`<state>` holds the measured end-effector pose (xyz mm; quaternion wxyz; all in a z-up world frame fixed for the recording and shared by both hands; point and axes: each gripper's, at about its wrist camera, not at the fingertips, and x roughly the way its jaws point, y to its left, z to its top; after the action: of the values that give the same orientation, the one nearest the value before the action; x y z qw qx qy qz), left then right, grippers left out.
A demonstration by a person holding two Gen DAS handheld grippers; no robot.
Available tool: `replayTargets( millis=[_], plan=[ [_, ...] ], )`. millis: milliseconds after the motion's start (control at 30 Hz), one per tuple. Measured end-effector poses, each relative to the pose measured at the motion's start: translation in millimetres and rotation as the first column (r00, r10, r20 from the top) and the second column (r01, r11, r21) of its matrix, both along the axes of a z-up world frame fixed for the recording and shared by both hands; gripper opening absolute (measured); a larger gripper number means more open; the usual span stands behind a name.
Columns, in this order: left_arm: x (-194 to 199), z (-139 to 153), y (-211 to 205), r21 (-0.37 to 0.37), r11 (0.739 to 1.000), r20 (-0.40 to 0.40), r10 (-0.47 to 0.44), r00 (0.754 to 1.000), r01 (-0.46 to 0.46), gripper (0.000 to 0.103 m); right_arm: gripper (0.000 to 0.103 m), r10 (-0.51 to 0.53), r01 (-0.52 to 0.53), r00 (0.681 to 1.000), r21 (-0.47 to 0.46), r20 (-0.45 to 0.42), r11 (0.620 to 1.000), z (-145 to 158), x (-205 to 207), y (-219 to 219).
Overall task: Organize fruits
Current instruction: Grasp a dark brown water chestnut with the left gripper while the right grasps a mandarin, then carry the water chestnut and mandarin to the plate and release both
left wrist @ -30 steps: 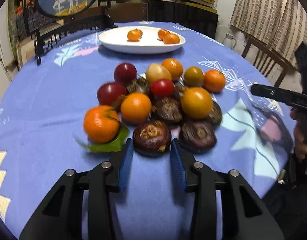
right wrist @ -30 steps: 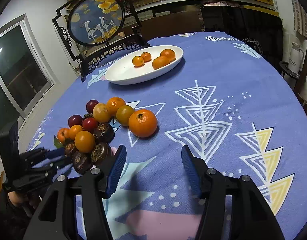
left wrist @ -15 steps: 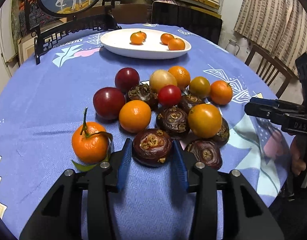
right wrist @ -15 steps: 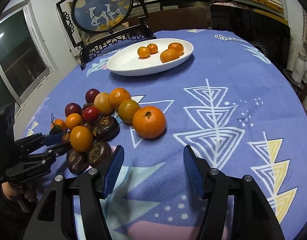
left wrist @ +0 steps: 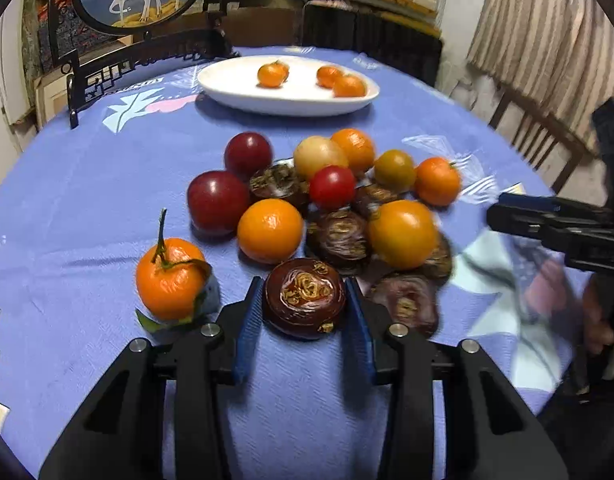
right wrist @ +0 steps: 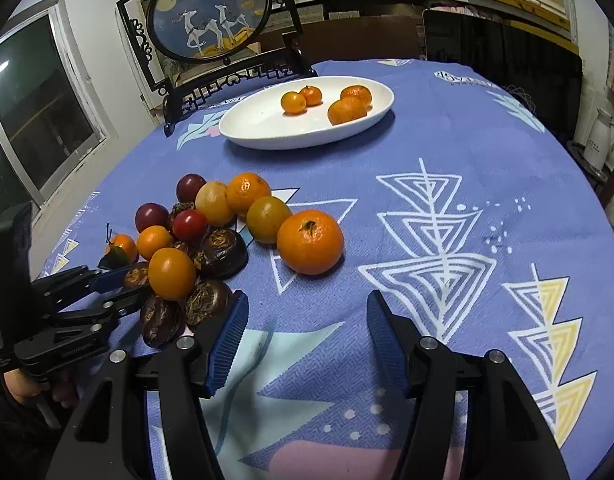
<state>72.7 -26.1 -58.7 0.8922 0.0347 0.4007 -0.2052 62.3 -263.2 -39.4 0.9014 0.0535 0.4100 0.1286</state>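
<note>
Both the left gripper (left wrist: 303,312) and the right gripper (right wrist: 307,340) are matte black with ribbed blue pads (right wrist: 227,344) and silver screws (left wrist: 396,330).

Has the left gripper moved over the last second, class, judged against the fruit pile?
Yes. The left gripper has advanced toward the pile: its blue pads now flank the dark brown fruit, which earlier lay just beyond the fingertips.

Left gripper (left wrist: 305,312) brackets a dark water chestnut (left wrist: 303,298).
Blue pads (left wrist: 246,334) flank it (contact unclear) beside a stemmed tangerine (left wrist: 171,278).
</note>
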Motion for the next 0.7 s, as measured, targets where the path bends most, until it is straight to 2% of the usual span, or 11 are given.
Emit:
replayTargets(
  millis=[200, 333, 400, 433, 567, 700],
  plan=[
    [-31, 20, 6, -0.007, 1.000, 0.060, -0.017, 0.998, 0.017, 0.039, 0.062, 0.031, -0.030, 1.000, -0.051, 0.006, 0.998, 4, 21, 13],
    [-36, 24, 13, -0.012, 1.000, 0.068, -0.004, 0.998, 0.005, 0.040, 0.062, -0.002, -0.001, 1.000, -0.086, -0.027, 0.996, -4, 47, 19],
    [-36, 24, 15, -0.012, 1.000, 0.065, 0.002, 0.998, -0.001, 0.040, 0.047, -0.010, 0.006, 0.998, -0.071, -0.056, 0.997, -11, 59, 20],
    [-35, 23, 17, -0.012, 1.000, 0.061, 0.008, 0.998, -0.008, 0.039, 0.045, 0.004, -0.008, 0.998, -0.062, -0.059, 0.998, -14, 63, 21],
    [-33, 27, 20, -0.023, 1.000, 0.063, 0.023, 0.998, -0.022, 0.039, 0.044, -0.017, 0.016, 1.000, -0.038, -0.026, 0.999, -12, 53, 17],
    [-28, 48, 21, -0.048, 0.999, 0.093, 0.008, 0.996, -0.003, 0.039, 0.044, 0.008, -0.008, 1.000, 0.009, 0.014, 1.000, 16, 26, 6]
  ],
)
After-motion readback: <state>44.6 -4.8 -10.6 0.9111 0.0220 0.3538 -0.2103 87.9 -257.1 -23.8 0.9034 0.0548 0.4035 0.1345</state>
